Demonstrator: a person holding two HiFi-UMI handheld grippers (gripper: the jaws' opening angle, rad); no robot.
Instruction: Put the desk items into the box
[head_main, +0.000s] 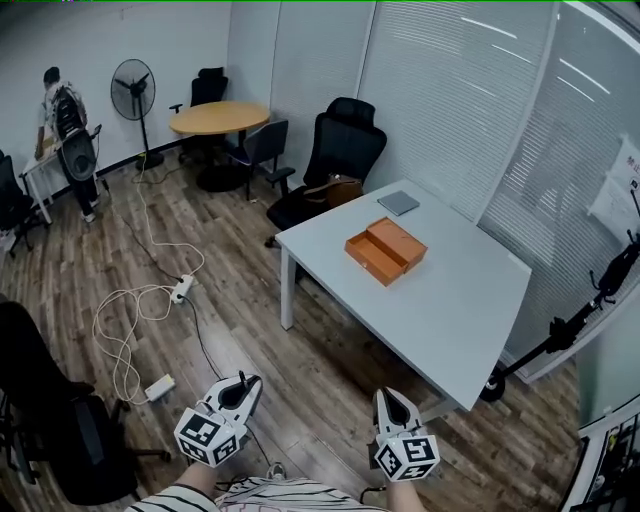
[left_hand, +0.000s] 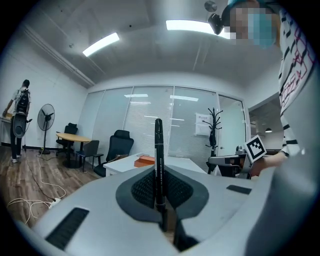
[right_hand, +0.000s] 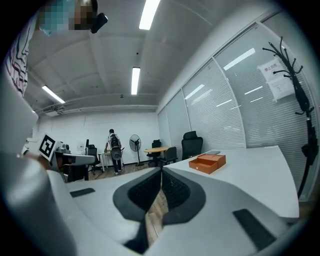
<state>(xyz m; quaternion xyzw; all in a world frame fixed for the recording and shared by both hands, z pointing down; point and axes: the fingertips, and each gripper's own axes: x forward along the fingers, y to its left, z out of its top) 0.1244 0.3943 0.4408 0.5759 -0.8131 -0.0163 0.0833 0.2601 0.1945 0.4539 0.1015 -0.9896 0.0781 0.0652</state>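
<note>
Left gripper (head_main: 241, 384): clamped on a slim black pen (left_hand: 158, 160), upright
Right gripper (head_main: 392, 398): pinched closed, empty
Box (head_main: 386, 251): orange, open, on white desk (head_main: 460, 310)
Nearby: grey pad (head_main: 398, 203), black chair (head_main: 340, 160) at desk's far corner

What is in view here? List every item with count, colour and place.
desk: one, white, centre right
box: one, orange, open, on the desk
flat pad: one, grey, on the desk beyond the box
pen: one, black, held upright
office chair: one, black, behind the desk
bag: one, brown, on that chair
round table: one, wooden, far left
fan: one, black, by the far wall
cables: white, on the wooden floor
person: one, far left
left gripper: fingers shut on the pen
right gripper: fingers together, empty
</note>
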